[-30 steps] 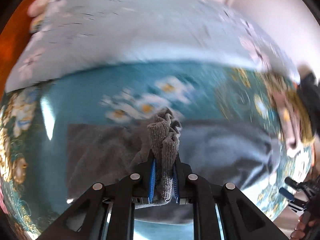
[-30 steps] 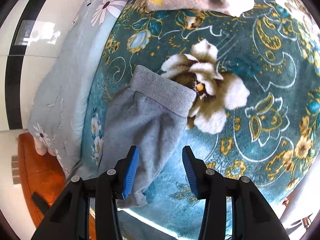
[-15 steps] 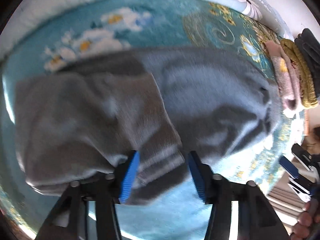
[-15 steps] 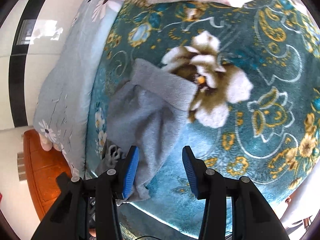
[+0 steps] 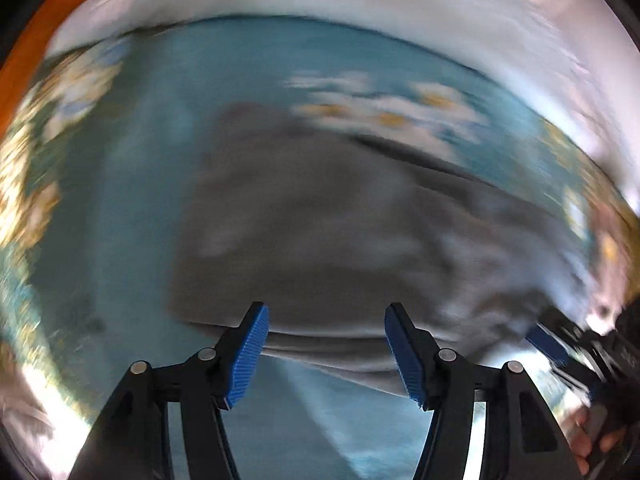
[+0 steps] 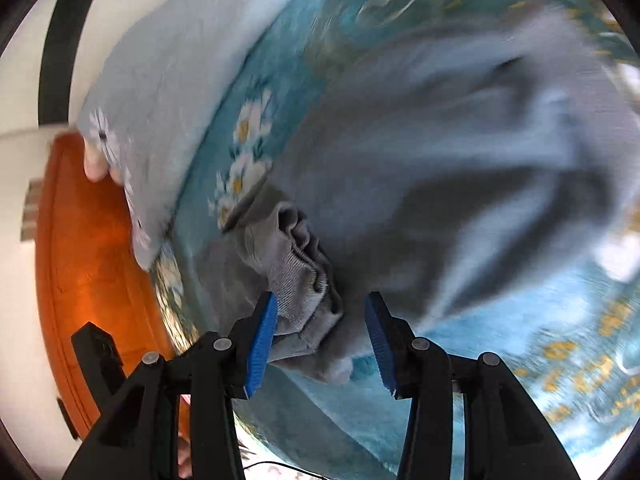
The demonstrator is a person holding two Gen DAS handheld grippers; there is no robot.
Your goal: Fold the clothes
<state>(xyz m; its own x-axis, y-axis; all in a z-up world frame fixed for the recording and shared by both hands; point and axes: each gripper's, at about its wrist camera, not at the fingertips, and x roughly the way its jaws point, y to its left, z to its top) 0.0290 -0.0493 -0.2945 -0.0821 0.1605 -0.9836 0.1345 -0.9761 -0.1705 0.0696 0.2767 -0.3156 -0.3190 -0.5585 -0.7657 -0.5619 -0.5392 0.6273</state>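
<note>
A grey knit garment [image 5: 320,232] lies on the teal flowered blanket [image 5: 132,152]; the left wrist view is blurred. My left gripper [image 5: 326,354] is open and empty, its blue pads just before the garment's near edge. In the right wrist view the same grey garment [image 6: 460,168] spreads over the blanket [image 6: 500,360], and its bunched ribbed cuff [image 6: 300,272] lies between the open pads of my right gripper [image 6: 320,340]. The right gripper also shows at the right edge of the left wrist view [image 5: 560,352].
A pale blue flowered pillow or quilt [image 6: 160,80] lies along the blanket's far side. An orange wooden bed frame [image 6: 84,260] borders the bed at the left. A white wall [image 5: 540,8] stands behind.
My left gripper has let go of the ribbed cuff and pulled back, open. My right gripper has moved in low toward the bunched cuff.
</note>
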